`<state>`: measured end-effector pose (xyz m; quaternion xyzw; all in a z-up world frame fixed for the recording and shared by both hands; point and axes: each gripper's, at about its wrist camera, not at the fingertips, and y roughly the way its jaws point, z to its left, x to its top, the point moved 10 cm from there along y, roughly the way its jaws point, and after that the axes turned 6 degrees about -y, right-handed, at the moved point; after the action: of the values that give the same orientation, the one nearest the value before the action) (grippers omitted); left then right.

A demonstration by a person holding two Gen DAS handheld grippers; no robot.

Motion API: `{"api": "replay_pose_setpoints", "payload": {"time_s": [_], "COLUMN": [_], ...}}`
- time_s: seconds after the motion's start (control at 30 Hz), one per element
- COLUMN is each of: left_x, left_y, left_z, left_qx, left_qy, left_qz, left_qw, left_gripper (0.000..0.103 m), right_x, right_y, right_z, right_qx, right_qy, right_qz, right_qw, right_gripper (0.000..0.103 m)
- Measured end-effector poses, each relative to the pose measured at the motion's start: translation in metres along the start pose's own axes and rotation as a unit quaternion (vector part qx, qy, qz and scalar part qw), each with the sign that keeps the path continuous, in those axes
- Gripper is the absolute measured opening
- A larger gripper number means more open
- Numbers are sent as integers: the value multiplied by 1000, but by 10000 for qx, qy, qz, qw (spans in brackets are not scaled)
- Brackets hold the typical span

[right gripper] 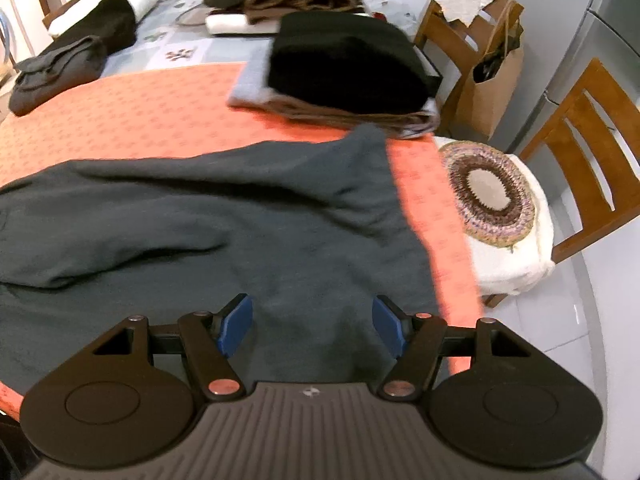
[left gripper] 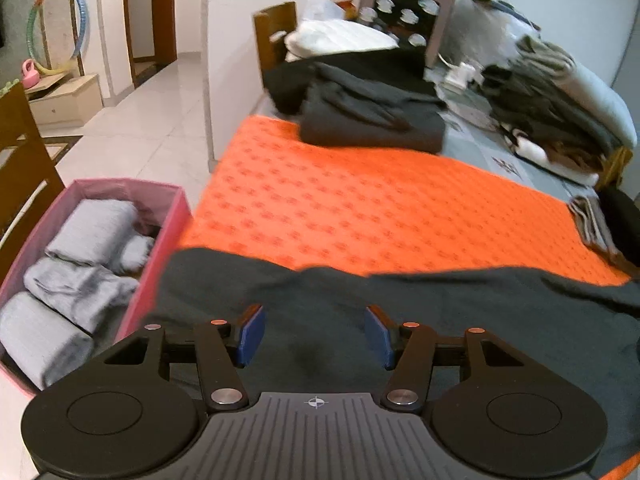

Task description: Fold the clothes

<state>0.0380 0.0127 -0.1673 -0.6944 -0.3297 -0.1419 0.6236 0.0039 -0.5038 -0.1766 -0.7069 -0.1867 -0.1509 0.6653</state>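
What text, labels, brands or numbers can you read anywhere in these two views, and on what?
None can be read.
Left gripper: only a small crosshair mark on its body, no letters.
Right gripper: a similar small mark, too blurred to make out.
Orange tablecloth: a repeating woven pattern, no words.
Paper bag: no print visible.
Pink box: no label visible.

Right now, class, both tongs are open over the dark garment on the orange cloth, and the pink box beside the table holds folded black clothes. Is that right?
One thing is wrong: the clothes in the pink box are grey, not black, as the left wrist view shows. The rest stands: the left tongs and right tongs are open over the dark garment on the orange cloth.
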Motion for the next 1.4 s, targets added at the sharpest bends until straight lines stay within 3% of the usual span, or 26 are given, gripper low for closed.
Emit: {"api": "replay_pose_setpoints", "payload": {"time_s": [0.27, 0.5, 0.73, 0.9, 1.0, 1.17, 1.2, 1.23, 1.3, 1.4], "left_x": [-9, 3, 19, 18, 12, 10, 10, 10, 9, 17], "left_y": [17, 37, 71, 97, 108, 115, 116, 116, 115, 111], "left_z": [-55, -87, -112, -129, -138, -144, -145, -147, -154, -162], "left_qx": [187, 92, 74, -85, -199, -387, -461, -567, -658, -646], "left_qy": [178, 651, 1389, 1940, 2217, 2384, 2365, 2349, 2485, 2625], "left_qz": [133, 294, 525, 784, 988, 1037, 1057, 1106, 1082, 806], "left_qw": [9996, 9974, 9889, 9778, 9699, 9648, 9648, 9640, 9603, 9594], "left_gripper": [58, 58, 58, 57, 46, 42, 33, 19, 3, 2], "right_x": [33, 81, 115, 124, 128, 129, 128, 128, 127, 128], "right_y": [15, 31, 66, 91, 101, 108, 107, 105, 97, 77], "right_z": [-61, -82, -86, -82, -80, -77, -76, -75, -78, -86], "right_qx": [186, 634, 897, 1106, 1174, 1500, 1545, 1547, 1567, 1502], "right_qy": [-84, 163, 446, 670, 771, 1077, 1120, 1161, 1319, 1531], "right_qz": [-309, -580, -498, -282, -219, -170, -175, -218, -334, -606], "right_qw": [9993, 9962, 9937, 9912, 9898, 9827, 9815, 9809, 9782, 9748], "right_gripper": [73, 70, 52, 50, 49, 15, 14, 6, 4, 3]}}
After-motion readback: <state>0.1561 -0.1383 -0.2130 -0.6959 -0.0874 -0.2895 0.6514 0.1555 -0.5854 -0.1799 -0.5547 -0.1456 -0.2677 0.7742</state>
